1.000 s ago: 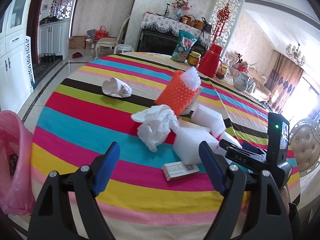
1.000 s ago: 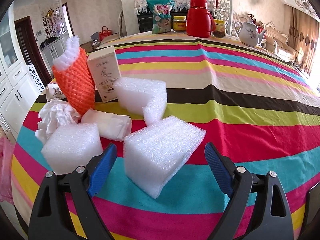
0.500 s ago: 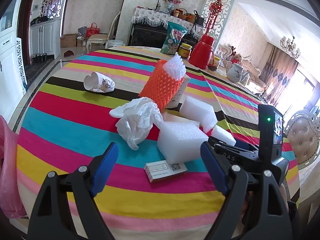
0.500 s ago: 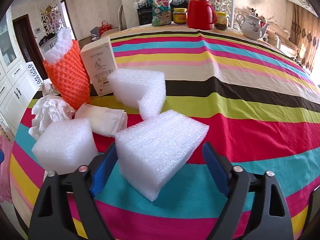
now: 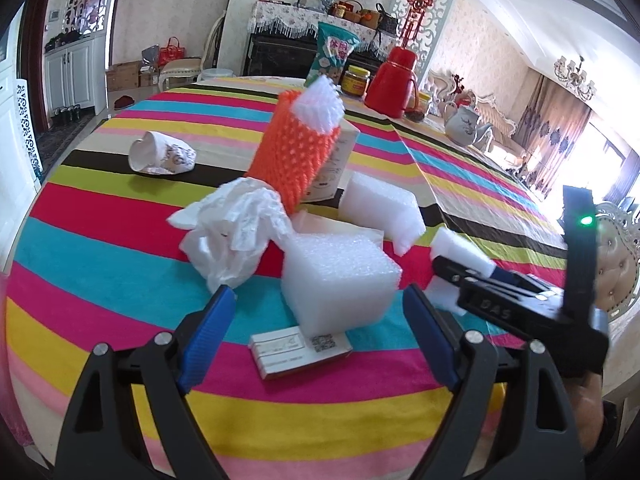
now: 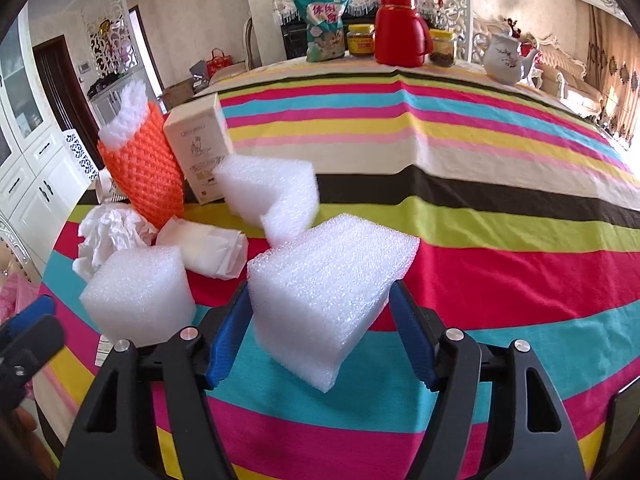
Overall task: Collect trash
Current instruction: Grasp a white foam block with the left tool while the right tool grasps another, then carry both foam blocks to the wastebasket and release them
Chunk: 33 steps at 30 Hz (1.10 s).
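My right gripper [image 6: 320, 338] has its jaws closing on a white foam block [image 6: 332, 292]; both blue pads touch its sides. In the left wrist view the same block [image 5: 456, 248] pokes out past that gripper's black finger [image 5: 460, 276]. My left gripper [image 5: 320, 338] is open and opening further. It hovers over a small flat box [image 5: 300, 346], and a foam cube [image 5: 340, 280] sits just beyond its pads, untouched. Behind lie crumpled white plastic [image 5: 232, 232], an orange net sleeve [image 5: 296, 152], an L-shaped foam piece [image 5: 380, 208] and a crushed paper cup [image 5: 160, 156].
The striped tablecloth [image 6: 480, 240] covers a round table. A snack bag [image 6: 324, 24], jars, a red flask [image 6: 400, 28] and a teapot [image 6: 504, 58] stand at its far edge. A cream carton [image 6: 200, 148] stands behind the sleeve. A pink bag [image 6: 16, 300] hangs off the left side.
The right jaws have narrowed from wide open until the pads meet the foam block. The left gripper has moved forward and lower toward the foam cube and flat box, its jaws slightly wider.
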### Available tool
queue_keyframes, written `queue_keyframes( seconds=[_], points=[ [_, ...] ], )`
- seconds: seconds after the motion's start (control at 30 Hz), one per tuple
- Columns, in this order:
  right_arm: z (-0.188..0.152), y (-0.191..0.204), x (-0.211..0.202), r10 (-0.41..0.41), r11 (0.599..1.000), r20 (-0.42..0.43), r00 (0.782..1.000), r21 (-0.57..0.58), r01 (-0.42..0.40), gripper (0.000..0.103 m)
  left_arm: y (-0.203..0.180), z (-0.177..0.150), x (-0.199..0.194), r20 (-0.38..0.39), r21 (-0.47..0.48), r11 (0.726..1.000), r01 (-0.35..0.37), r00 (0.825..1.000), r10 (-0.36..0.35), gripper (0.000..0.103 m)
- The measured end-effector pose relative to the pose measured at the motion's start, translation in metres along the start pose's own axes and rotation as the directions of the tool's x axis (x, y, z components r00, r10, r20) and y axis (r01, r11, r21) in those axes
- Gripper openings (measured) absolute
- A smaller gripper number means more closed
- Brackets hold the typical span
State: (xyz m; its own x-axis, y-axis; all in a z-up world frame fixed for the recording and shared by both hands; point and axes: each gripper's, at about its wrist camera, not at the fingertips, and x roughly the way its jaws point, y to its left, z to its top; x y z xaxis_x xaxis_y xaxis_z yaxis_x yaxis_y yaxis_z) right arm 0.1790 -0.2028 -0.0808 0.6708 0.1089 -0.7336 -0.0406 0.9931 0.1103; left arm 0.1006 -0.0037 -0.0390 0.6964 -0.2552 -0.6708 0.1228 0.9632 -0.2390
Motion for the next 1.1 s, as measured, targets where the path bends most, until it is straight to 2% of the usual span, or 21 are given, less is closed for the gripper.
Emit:
queue_keyframes(
  seconds=[0.33, 0.5, 0.57, 0.63, 0.67, 0.87, 1.1],
  points=[
    [0.009, -0.023, -0.025, -0.003, 0.999, 0.058, 0.998, 0.050, 0.000, 0.066, -0.024, 0.007, 0.035, -0.040, 0.042, 0.999, -0.022, 0.999, 0.024, 0.091],
    [0.010, -0.027, -0.029, -0.003, 0.998, 0.066, 0.998, 0.058, -0.001, 0.066, -0.034, 0.008, 0.053, -0.071, 0.063, 0.996, -0.061, 0.995, 0.065, 0.091],
    [0.011, -0.028, -0.029, -0.002, 0.998, 0.066, 0.998, 0.059, -0.002, 0.066, -0.034, 0.009, 0.058, -0.082, 0.066, 0.995, -0.076, 0.993, 0.081, 0.088],
    [0.011, -0.028, -0.030, -0.001, 0.998, 0.068, 0.998, 0.057, -0.003, 0.066, -0.032, 0.009, 0.062, -0.100, 0.070, 0.994, -0.086, 0.991, 0.092, 0.071],
    [0.011, -0.027, -0.030, -0.002, 0.998, 0.068, 0.998, 0.057, -0.002, 0.066, -0.031, 0.008, 0.063, -0.102, 0.068, 0.994, -0.087, 0.990, 0.093, 0.071],
    [0.011, -0.021, -0.029, 0.007, 0.999, 0.071, 0.997, 0.043, -0.010, 0.066, -0.025, 0.009, 0.043, -0.065, 0.058, 0.997, -0.050, 0.996, 0.054, 0.070],
    [0.010, -0.004, -0.037, 0.031, 0.999, 0.085, 0.996, 0.008, -0.032, 0.066, -0.009, 0.012, 0.005, 0.002, 0.023, 0.998, -0.052, 0.999, 0.052, 0.070]
  ],
)
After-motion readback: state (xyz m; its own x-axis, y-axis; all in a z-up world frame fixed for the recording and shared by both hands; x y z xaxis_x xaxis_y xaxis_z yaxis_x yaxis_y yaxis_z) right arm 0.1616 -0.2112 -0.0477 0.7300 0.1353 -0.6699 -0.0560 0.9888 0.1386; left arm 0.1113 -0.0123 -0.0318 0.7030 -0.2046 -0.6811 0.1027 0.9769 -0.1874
